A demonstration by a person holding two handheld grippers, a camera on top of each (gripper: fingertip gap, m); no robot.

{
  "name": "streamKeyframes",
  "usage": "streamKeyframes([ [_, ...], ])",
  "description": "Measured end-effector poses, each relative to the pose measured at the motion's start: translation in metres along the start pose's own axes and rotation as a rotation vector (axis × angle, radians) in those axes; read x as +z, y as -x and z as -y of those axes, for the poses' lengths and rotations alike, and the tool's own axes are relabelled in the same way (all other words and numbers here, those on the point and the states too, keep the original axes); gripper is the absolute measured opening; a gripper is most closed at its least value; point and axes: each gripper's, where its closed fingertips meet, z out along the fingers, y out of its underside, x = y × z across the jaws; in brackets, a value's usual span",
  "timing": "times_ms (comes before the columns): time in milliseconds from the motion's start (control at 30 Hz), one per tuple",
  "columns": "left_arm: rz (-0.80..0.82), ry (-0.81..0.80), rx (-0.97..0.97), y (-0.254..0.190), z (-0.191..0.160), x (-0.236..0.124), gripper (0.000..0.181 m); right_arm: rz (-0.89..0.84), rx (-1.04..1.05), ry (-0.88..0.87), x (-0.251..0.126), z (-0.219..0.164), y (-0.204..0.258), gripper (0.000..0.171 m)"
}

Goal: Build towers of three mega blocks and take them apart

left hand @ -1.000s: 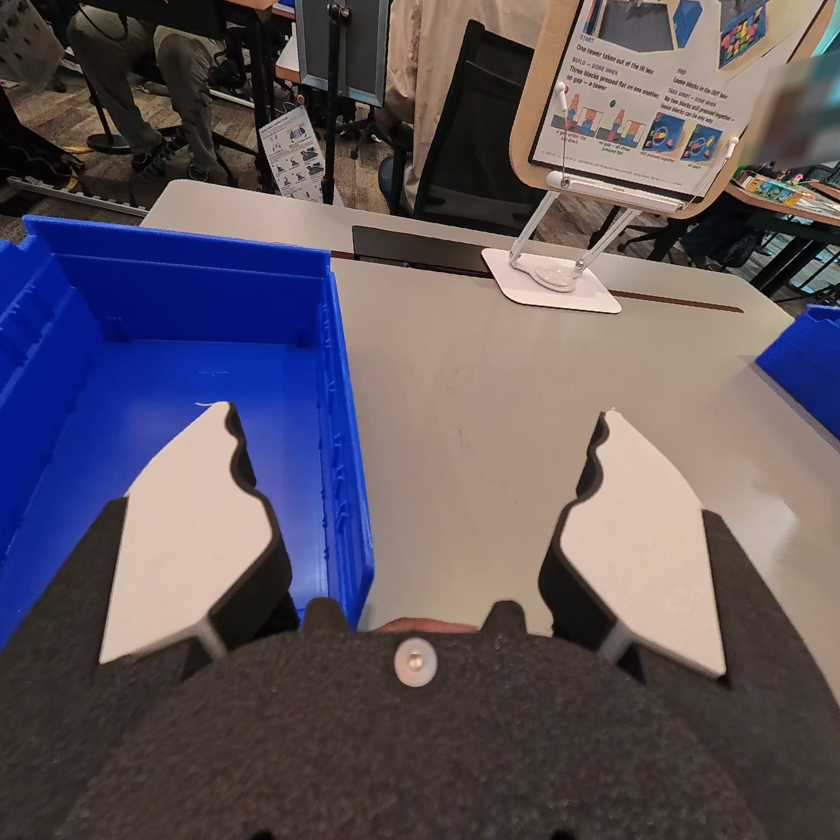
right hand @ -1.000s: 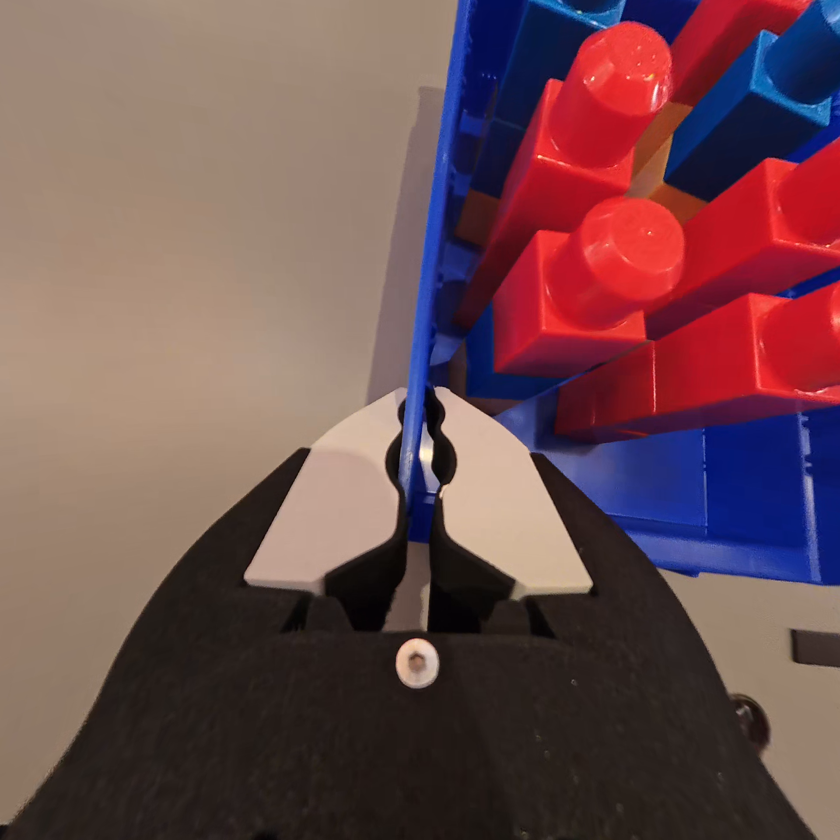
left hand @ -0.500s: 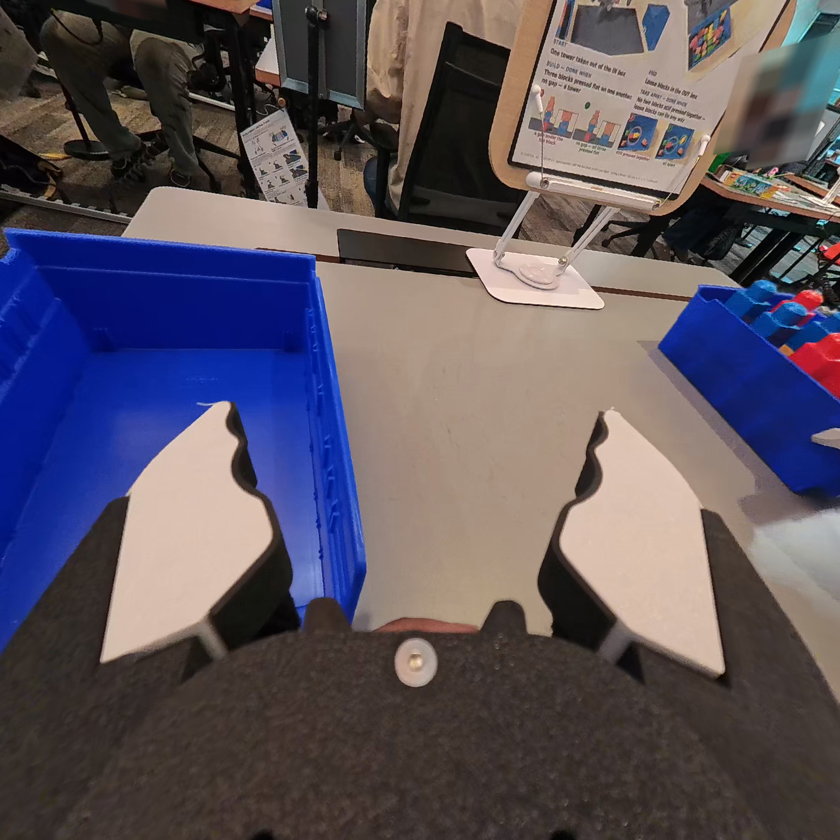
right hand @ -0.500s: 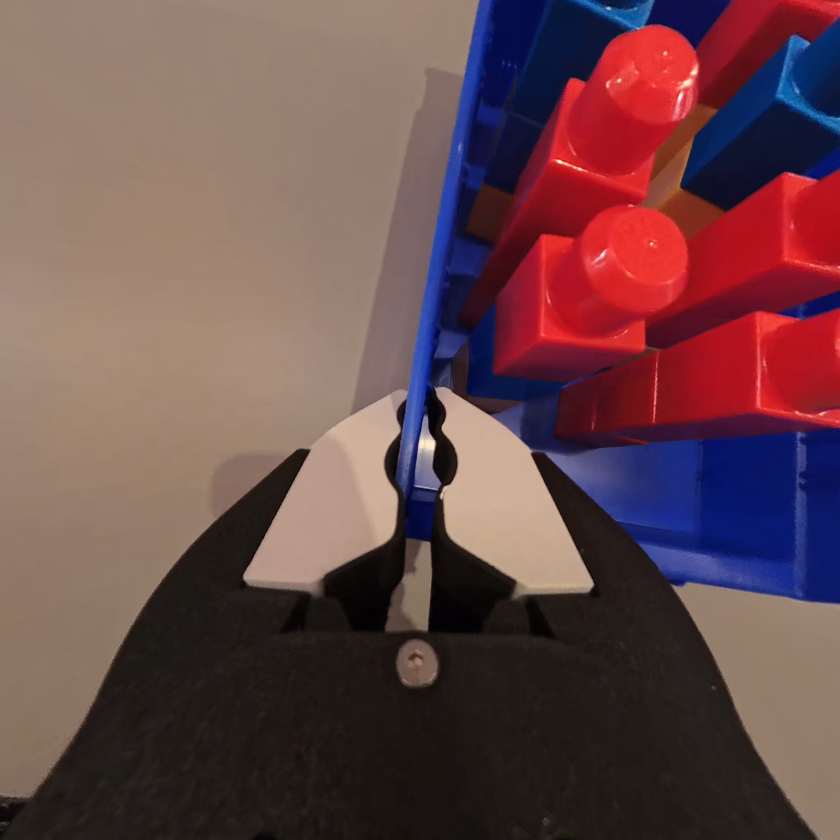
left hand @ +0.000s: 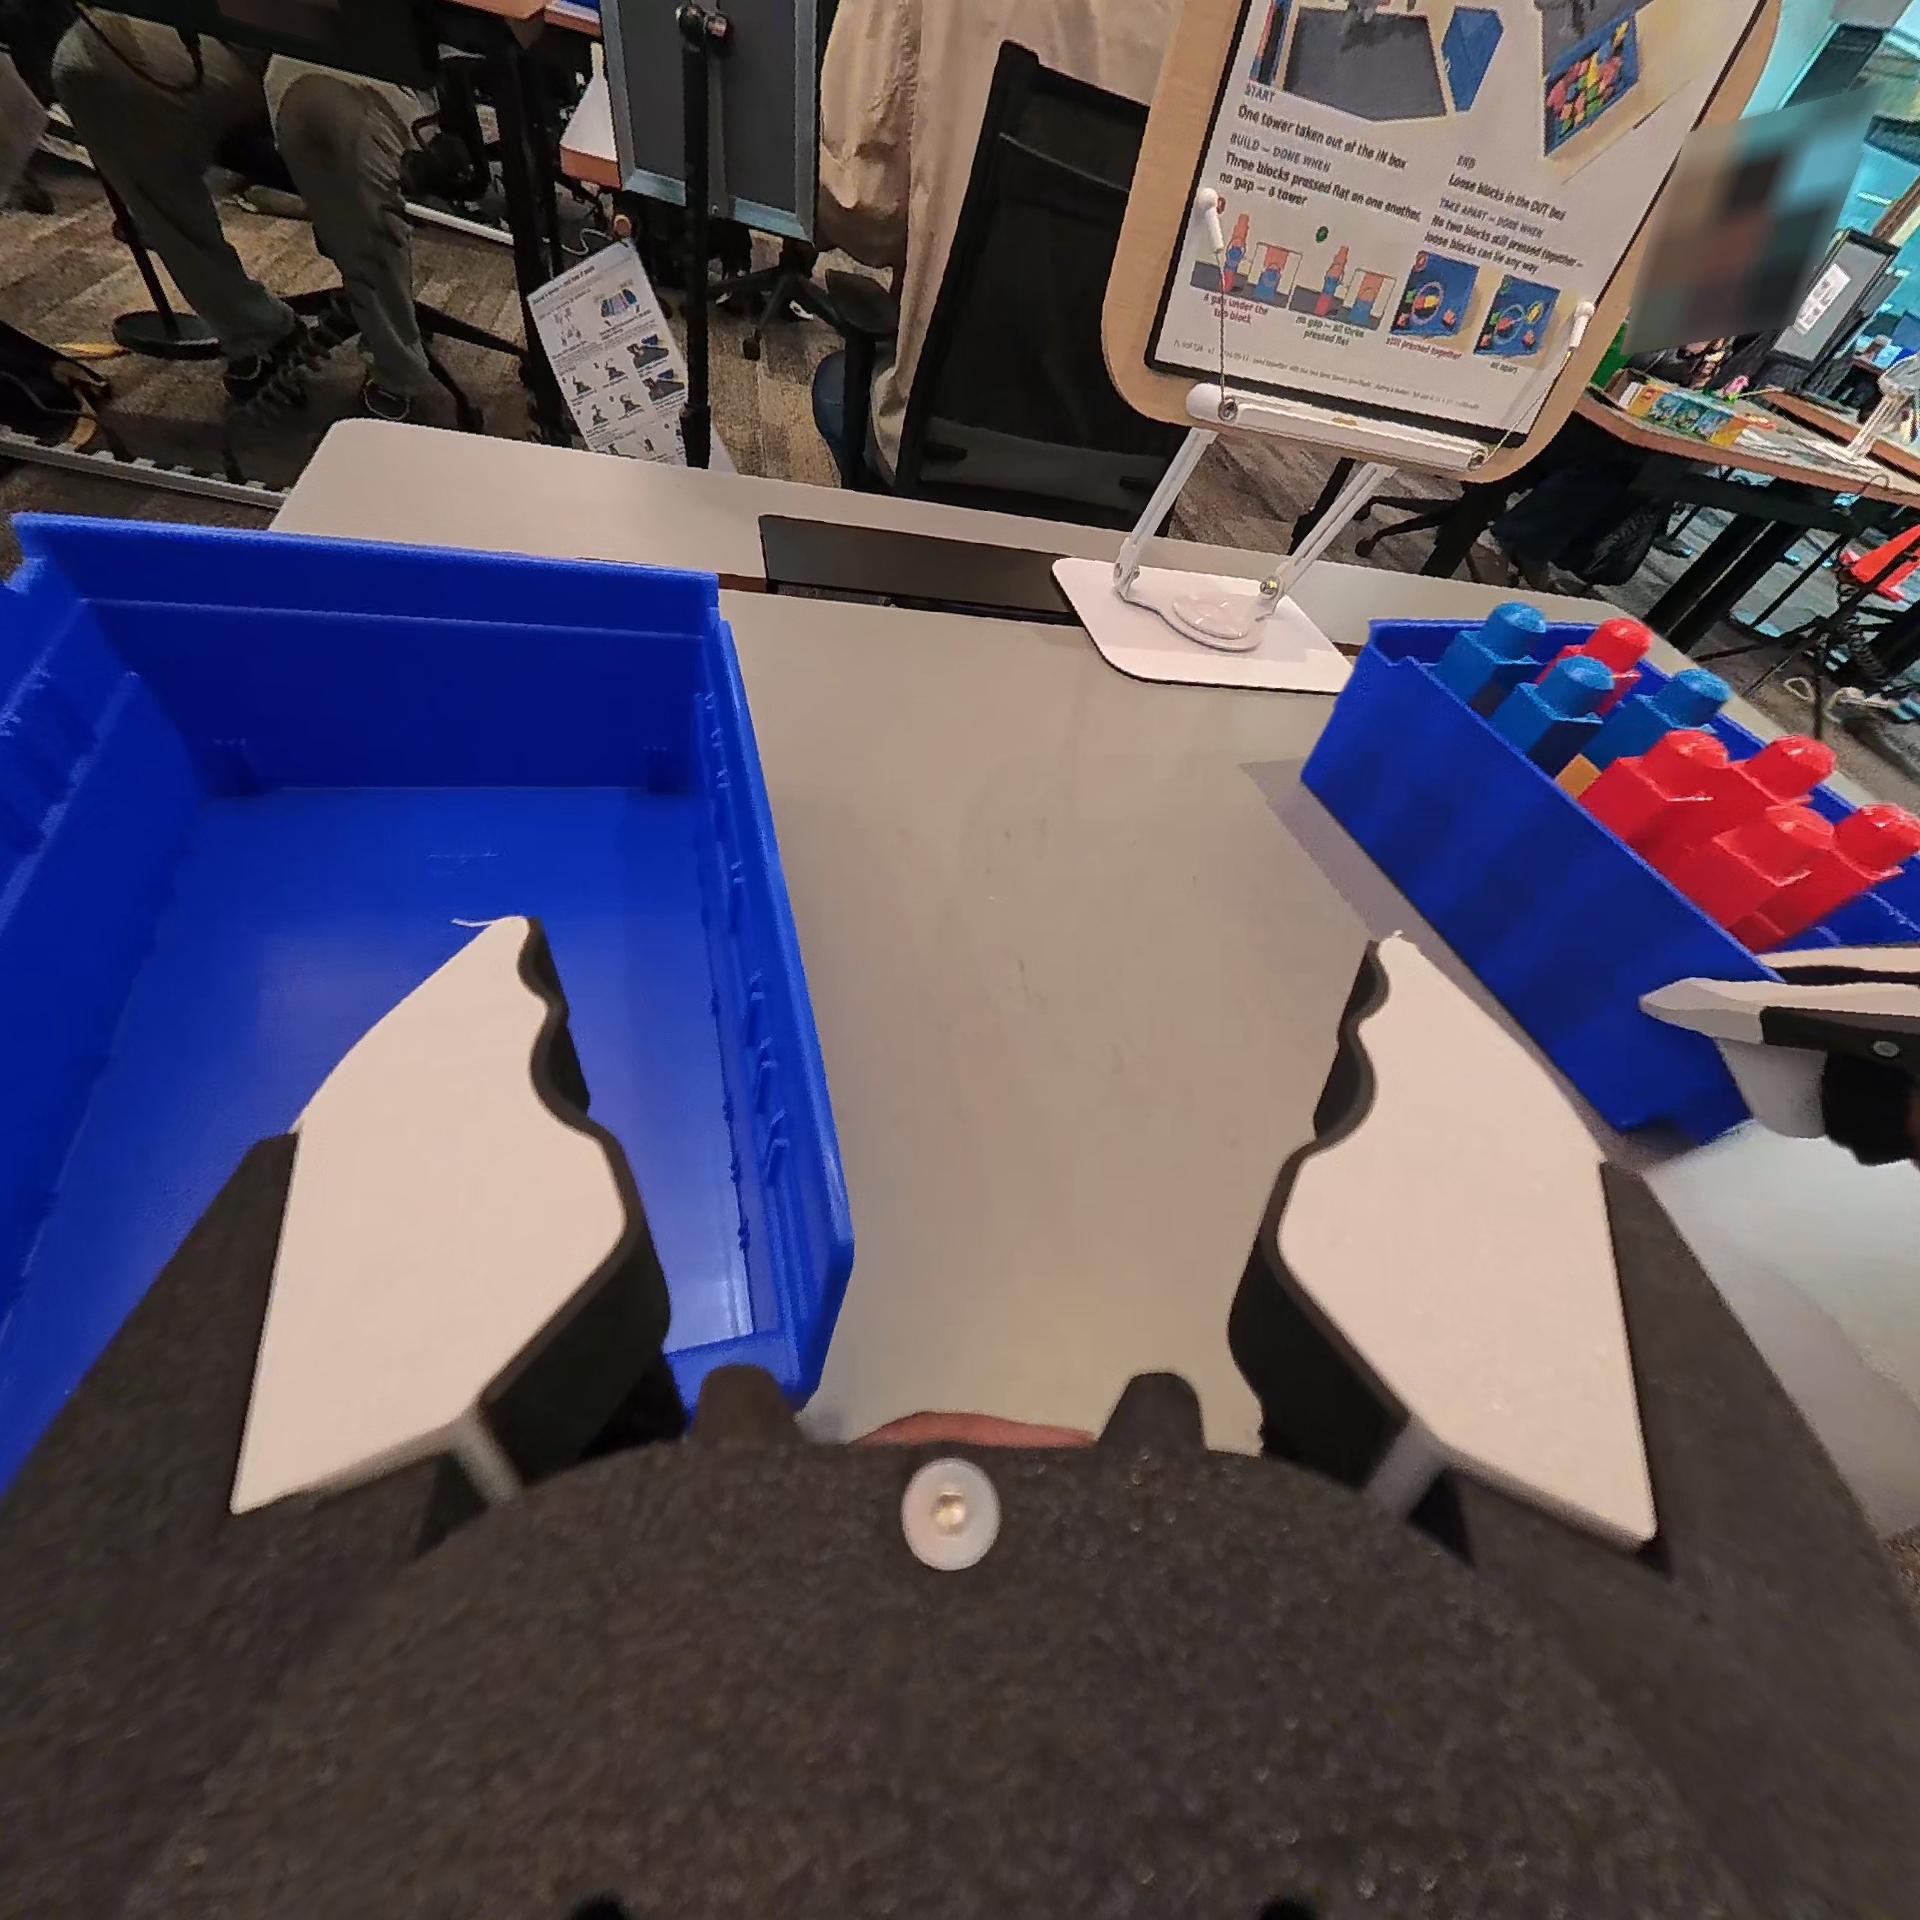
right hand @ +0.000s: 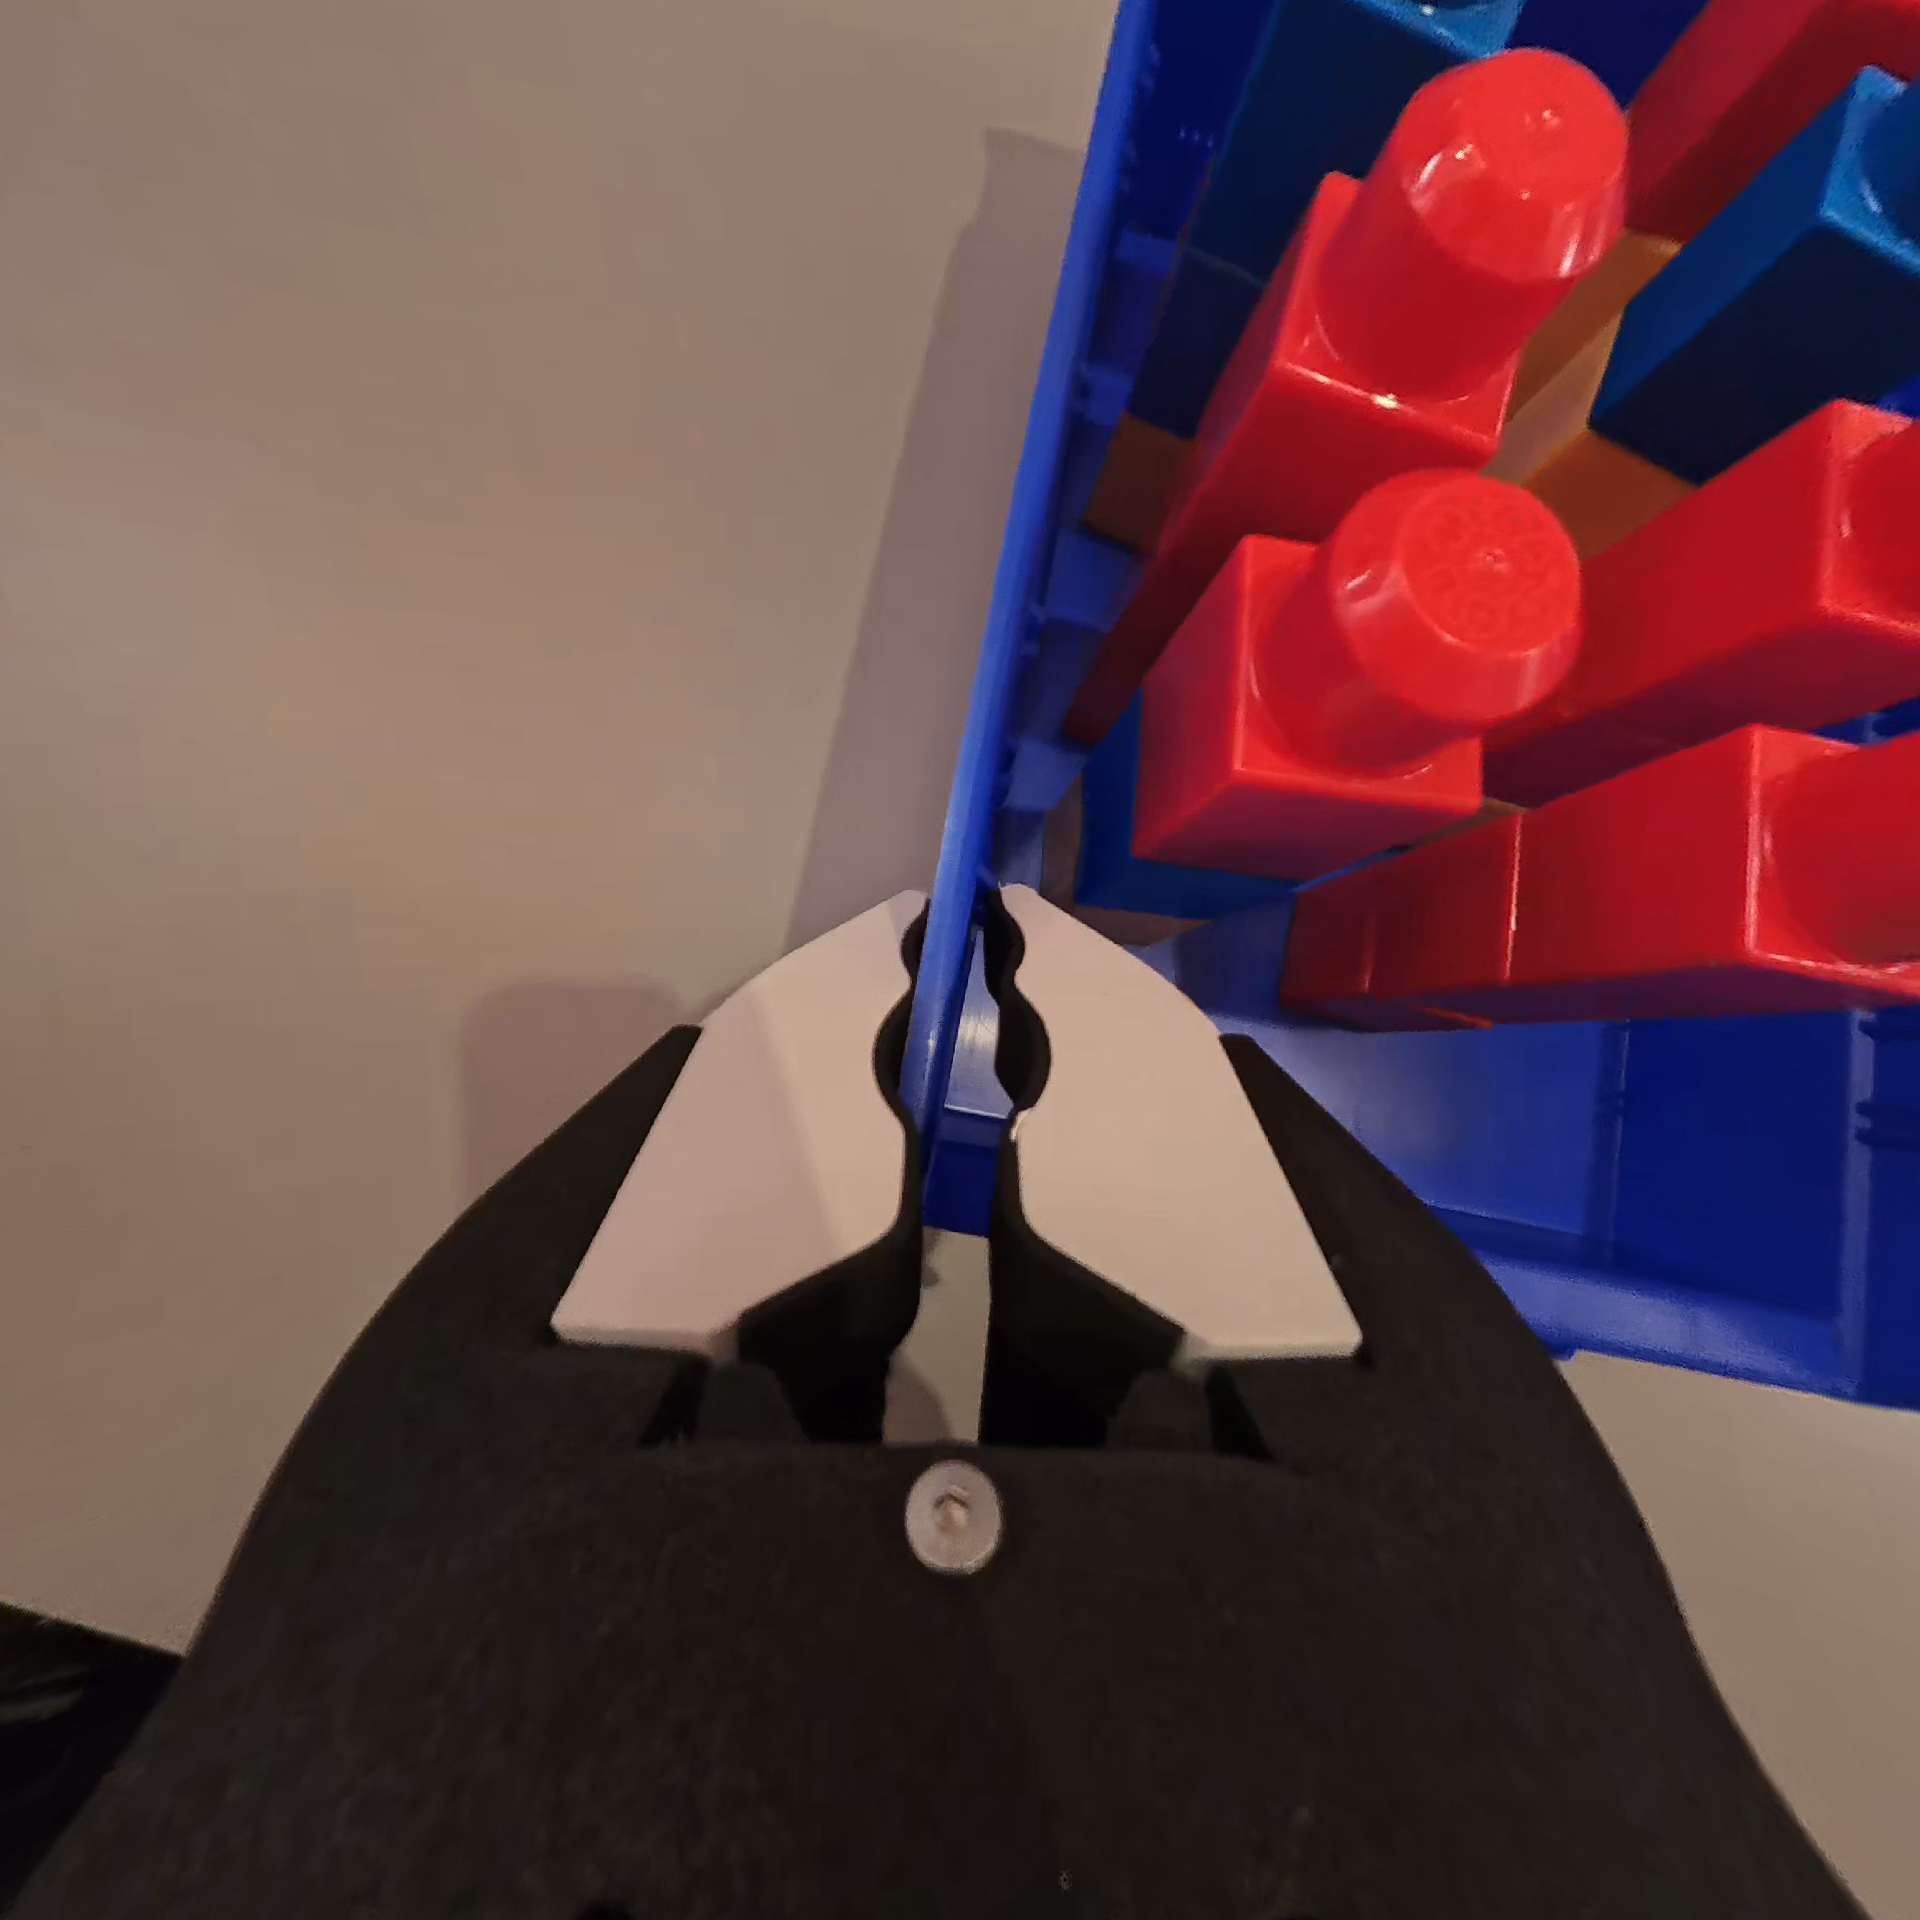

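Two blue bins flank the bare table: the right gripper [right hand: 956,1039] pinches the loaded bin's wall [right hand: 1039,582], likely to position the block towers [left hand: 1725,821] at three o'clock, while the left gripper [left hand: 951,1049] hovers wide open and unladen beside the vacant bin [left hand: 727,727] at nine o'clock.

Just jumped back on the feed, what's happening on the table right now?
The right gripper is shut on the side wall of the blue plastic bin packed with upright red and blue mega block towers. The left gripper is open, holding nothing, above the grey table beside the empty blue plastic bin. No tower is out yet.
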Motion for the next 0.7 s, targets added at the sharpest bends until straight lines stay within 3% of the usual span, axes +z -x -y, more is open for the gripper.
streamKeyframes([
  [233,-0.003,0.004,0.012,-0.003,0.003,-0.002,0.136,0.093,-0.041,0.011,0.007,0.017,0.052,0.018],
  [367,-0.005,0.011,0.021,-0.005,0.004,-0.002,0.136,0.174,-0.075,0.069,0.009,0.011,0.072,0.056],
  [467,0.001,0.001,0.021,-0.003,0.006,-0.005,0.136,0.228,-0.104,0.099,-0.007,0.001,0.071,0.064],
  [567,0.002,0.004,0.015,-0.001,0.005,-0.006,0.136,0.239,-0.121,0.065,-0.044,0.004,0.04,0.067],
  [700,0.006,0.005,0.017,0.001,0.004,-0.006,0.136,0.203,0.017,0.018,-0.089,0.026,-0.066,0.072],
])
